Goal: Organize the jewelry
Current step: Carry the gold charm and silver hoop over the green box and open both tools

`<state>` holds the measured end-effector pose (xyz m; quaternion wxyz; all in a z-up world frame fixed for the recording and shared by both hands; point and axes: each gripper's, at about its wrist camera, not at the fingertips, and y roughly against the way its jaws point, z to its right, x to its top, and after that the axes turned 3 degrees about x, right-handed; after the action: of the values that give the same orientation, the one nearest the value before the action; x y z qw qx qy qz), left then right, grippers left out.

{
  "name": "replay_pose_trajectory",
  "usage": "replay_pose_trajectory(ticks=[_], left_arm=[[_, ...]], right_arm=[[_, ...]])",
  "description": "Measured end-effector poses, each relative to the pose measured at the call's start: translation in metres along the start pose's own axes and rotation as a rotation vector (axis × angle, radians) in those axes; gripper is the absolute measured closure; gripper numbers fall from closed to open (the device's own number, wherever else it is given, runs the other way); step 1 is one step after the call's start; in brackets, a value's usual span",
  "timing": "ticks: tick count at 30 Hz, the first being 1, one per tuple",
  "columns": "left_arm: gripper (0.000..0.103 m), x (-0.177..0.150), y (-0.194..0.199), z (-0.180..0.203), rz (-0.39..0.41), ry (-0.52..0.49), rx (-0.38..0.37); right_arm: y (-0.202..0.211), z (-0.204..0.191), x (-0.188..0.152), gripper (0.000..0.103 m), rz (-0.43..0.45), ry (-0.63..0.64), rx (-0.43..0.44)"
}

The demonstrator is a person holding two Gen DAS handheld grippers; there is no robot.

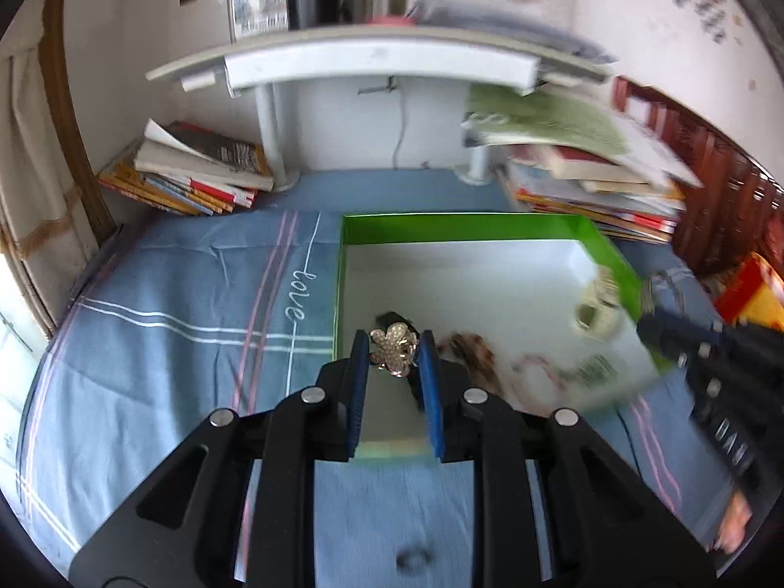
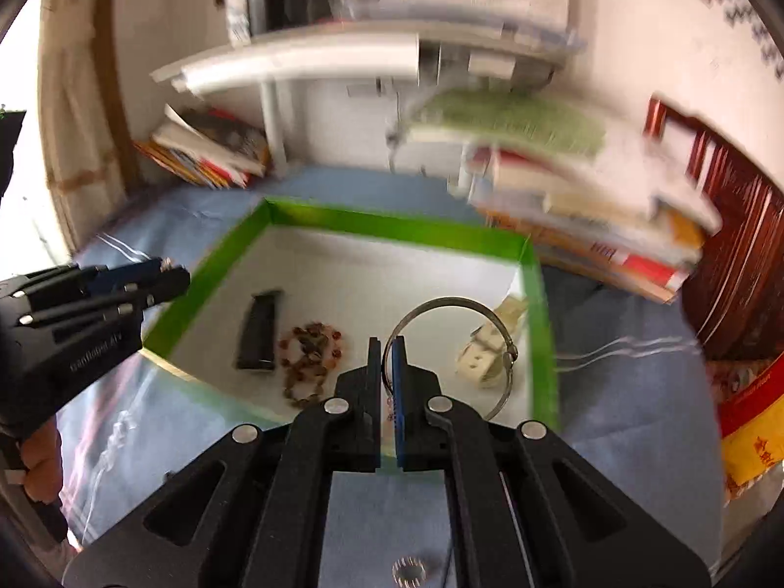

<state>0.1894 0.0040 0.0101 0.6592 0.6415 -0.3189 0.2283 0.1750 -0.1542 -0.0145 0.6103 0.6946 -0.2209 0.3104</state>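
Green cardboard walls frame the shallow box [image 2: 402, 230] with its white floor, which sits on a blue striped cloth [image 1: 186, 304] bearing the stitched word "love" [image 1: 300, 296] in white script; your left claw [image 1: 394, 355] is clenched on a sparkly flower-shaped brooch [image 1: 393, 349], pinched between its blue pads at the near left edge of the box; your right claw [image 2: 388, 357] has its pads pressed almost together on a thin silver bangle [image 2: 458, 343], whose hoop arcs up and to the right above the box floor; inside the box, seen from the right wrist, lie a black rectangular clip [image 2: 259, 338], a heap of brown and red beads [image 2: 311, 360] just beside it, and a cream-coloured piece [image 2: 490, 348] near the right wall, partly behind the bangle; from the left wrist view those loose items are blurred; the side of the left claw carries pale lettering in the right wrist view, too smeared to read; stacks of books [image 1: 196, 171] stand at the back on either side of a white shelf [image 1: 372, 63]; the wall at upper right [image 1: 696, 5] shows dark printed characters, too blurred to read; a red and yellow package [image 2: 749, 431] with indistinct print lies at the far right; part of a hand [image 2: 41, 460] shows behind the left claw.
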Motion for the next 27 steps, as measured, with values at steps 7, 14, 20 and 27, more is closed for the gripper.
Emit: replay_pose_trajectory(ticks=[7, 14, 20, 27], left_arm=[[0.081, -0.001, -0.052, 0.000, -0.112, 0.043, 0.026], [0.048, -0.014, -0.011, -0.004, -0.031, 0.044, 0.040], [0.039, -0.073, 0.037, -0.012, -0.011, 0.066, 0.096], [0.038, -0.124, 0.035, -0.008, -0.089, 0.015, 0.088]], right_arm=[[-0.035, 0.010, -0.006, 0.088, -0.029, -0.086, -0.006], [0.031, 0.020, -0.034, 0.051, 0.079, -0.139, -0.038], [0.058, 0.039, -0.102, 0.046, 0.046, -0.265, -0.112], [0.033, 0.026, -0.133, 0.047, -0.072, -0.226, -0.071]])
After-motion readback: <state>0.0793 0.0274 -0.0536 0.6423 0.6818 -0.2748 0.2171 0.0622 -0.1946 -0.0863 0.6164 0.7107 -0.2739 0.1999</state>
